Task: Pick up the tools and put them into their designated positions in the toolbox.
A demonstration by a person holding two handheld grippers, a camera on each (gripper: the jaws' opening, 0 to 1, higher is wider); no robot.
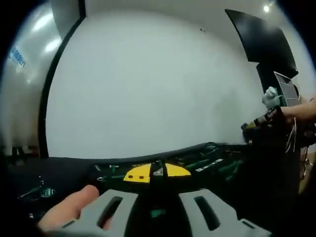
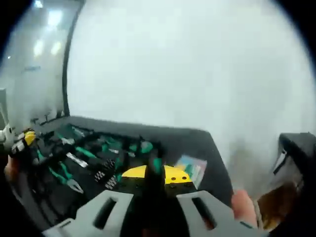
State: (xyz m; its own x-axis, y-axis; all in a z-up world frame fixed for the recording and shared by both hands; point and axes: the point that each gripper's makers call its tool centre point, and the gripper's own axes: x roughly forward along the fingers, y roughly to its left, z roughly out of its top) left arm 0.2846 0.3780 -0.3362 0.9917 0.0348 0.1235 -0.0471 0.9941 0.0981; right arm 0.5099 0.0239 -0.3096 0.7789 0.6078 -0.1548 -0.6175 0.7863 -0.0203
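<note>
In the right gripper view an open black toolbox (image 2: 116, 129) lies on a dark table, holding several green-handled tools such as pliers (image 2: 63, 177) and a screwdriver (image 2: 85, 152). My right gripper (image 2: 154, 174) hovers over its near right side, with the yellow tips together and nothing seen between them. My left gripper (image 2: 19, 140) comes in from the far left edge of that view. In the left gripper view my left gripper (image 1: 157, 171) also has its yellow tips together, low over the table. Green tools (image 1: 212, 160) lie just beyond it. The right gripper (image 1: 261, 122) shows at the right, held by a hand.
A small clear packet (image 2: 191, 168) lies on the table right of the toolbox. A white wall (image 1: 148, 84) rises behind the table. A dark screen (image 1: 259, 37) hangs at the upper right. A thumb (image 1: 74, 207) rests by the left jaw base, and a finger (image 2: 242, 203) by the right one.
</note>
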